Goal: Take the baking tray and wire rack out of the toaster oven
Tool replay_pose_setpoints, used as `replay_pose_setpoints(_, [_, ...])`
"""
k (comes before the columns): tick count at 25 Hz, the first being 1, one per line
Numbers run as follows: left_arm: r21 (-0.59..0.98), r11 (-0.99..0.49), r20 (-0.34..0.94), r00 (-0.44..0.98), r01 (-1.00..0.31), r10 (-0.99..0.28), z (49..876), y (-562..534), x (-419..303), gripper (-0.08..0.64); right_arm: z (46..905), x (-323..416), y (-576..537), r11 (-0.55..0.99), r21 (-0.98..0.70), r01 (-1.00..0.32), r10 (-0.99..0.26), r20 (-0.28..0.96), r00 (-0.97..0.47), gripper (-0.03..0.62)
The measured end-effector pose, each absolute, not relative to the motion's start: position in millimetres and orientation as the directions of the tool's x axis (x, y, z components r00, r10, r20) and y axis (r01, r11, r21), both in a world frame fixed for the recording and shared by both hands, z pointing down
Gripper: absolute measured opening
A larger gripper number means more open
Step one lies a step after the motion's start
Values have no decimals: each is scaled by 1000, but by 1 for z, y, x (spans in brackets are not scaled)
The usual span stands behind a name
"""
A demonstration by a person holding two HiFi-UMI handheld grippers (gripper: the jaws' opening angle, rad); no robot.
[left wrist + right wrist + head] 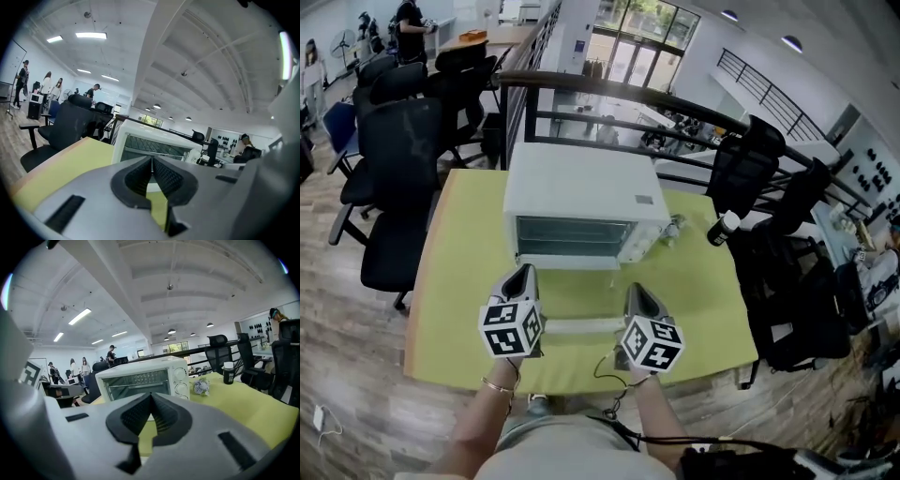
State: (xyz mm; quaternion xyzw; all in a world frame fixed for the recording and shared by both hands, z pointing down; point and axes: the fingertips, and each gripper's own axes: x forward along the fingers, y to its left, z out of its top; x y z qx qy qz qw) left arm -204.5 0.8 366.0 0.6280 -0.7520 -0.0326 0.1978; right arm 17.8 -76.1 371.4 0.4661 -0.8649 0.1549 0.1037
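Observation:
A white toaster oven (pixel 581 192) stands at the middle back of the yellow-green table (pixel 464 281), its glass front toward me. Through the glass (pixel 136 383) I make out wire rack bars; no baking tray can be told apart. My left gripper (pixel 522 270) hovers in front of the oven's left side, shut and empty. To its right, my right gripper (pixel 636 289) is shut and empty too, a little farther from the oven. In the left gripper view the closed jaws (pixel 151 159) point at the oven (pixel 154 145). A pale bar (pixel 581 325) lies between the grippers; what it is I cannot tell.
A dark bottle with a white cap (pixel 722 228) stands at the table's right edge, and a crumpled grey-white thing (pixel 675 225) lies beside the oven's right side. Black office chairs (pixel 398 178) crowd the left, more stand at the right (pixel 787 244). A dark railing (pixel 609 94) runs behind the table.

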Motion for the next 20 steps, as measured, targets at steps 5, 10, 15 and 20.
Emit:
replay_pose_setpoints(5, [296,276,267,-199,-914,-943,363,-1,-205,12,369,5,-92,591,-174,-787,-718,330,-613,0])
replay_pose_setpoints(10, [281,309,269,-234,-909,-934,358,-2,-202,12,369,0,-101,622,-191,-759,-688,329,-647,0])
replay_pose_setpoints(15, [280,330,280,-253,-902,-926,363,-1,-199,12,373,3,-103,633,-191,-750,-677,333,-656,0])
replay_pose_setpoints(20, [286,324,254,-255,-902,-933,360,-3,-193,12,373,8,-105,628,-196,-753,-686,317,-655,0])
